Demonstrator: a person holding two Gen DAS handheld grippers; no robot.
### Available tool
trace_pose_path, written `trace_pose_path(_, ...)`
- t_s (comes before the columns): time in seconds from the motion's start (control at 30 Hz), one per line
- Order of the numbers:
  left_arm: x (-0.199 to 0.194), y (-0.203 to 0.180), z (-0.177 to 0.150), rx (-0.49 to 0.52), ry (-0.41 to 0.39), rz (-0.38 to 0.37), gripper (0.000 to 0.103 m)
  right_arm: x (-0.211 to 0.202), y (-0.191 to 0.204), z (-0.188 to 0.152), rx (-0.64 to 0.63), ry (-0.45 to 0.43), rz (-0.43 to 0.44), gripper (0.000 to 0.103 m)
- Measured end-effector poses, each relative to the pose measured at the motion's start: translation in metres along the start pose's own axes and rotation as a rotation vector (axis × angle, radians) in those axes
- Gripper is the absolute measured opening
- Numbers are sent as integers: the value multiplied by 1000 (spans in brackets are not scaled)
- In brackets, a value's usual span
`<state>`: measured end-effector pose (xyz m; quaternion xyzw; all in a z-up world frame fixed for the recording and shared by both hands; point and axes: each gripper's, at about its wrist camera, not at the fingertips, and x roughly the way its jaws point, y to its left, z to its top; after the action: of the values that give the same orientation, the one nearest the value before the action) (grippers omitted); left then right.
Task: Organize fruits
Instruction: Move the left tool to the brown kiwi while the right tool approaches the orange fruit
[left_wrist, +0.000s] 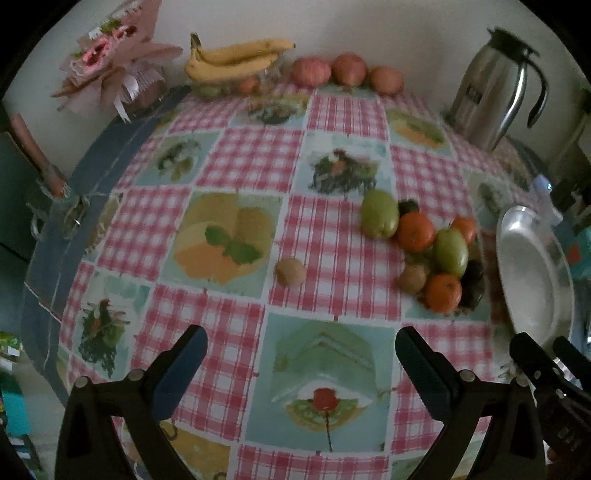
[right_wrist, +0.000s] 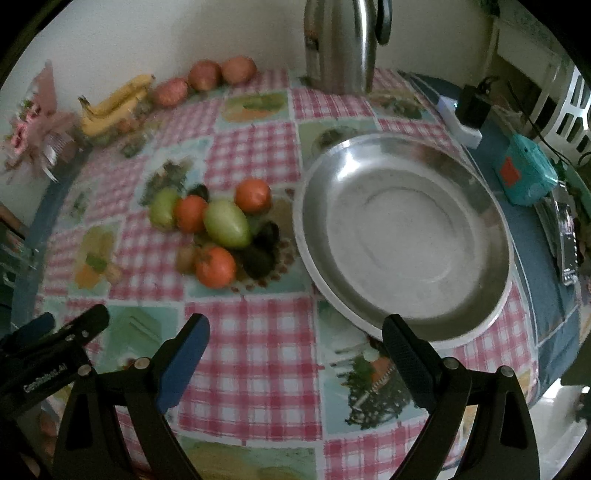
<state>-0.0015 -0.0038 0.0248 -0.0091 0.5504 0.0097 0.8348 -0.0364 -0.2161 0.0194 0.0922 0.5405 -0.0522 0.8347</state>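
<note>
A heap of small fruit (left_wrist: 432, 251) lies on the checked tablecloth: green fruits (right_wrist: 225, 223), oranges (right_wrist: 215, 267), dark fruits and a kiwi. One kiwi (left_wrist: 290, 272) lies apart, left of the heap. An empty steel bowl (right_wrist: 402, 236) stands right of the heap. My left gripper (left_wrist: 301, 354) is open and empty above the near table. My right gripper (right_wrist: 295, 341) is open and empty, its right finger near the bowl's front rim. The right gripper also shows in the left wrist view (left_wrist: 546, 350).
Bananas (left_wrist: 232, 59) and three reddish fruits (left_wrist: 347, 72) sit at the far edge by the wall. A steel jug (right_wrist: 340, 40) stands at the back. A pink bouquet (left_wrist: 110, 70) is far left. A teal box (right_wrist: 528, 173) and a charger lie right of the bowl.
</note>
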Motion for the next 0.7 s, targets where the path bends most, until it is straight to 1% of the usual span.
trace_pose_path(0.07,-8,2,6,-13,-35,2,103,-7,1,2,10,-40,28,95)
trace_pose_path(0.17,-14,8,14,-45,-56,-5,103,-16,7,6,0,-84,48,95)
trace_pose_path(0.33,-25,19,34,-114,-72,-2,103,-24,19,17,-20,-111,67,95)
trace_pose_path(0.5,-29,28,49,-170,-82,7,103,-31,28,32,-27,-147,115,95)
trace_pose_path(0.6,-26,28,55,-198,-84,44,103,-33,26,41,-2,-168,135,95)
trace_pose_path(0.7,-17,22,61,-205,-65,85,103,-30,29,50,-4,-174,152,95)
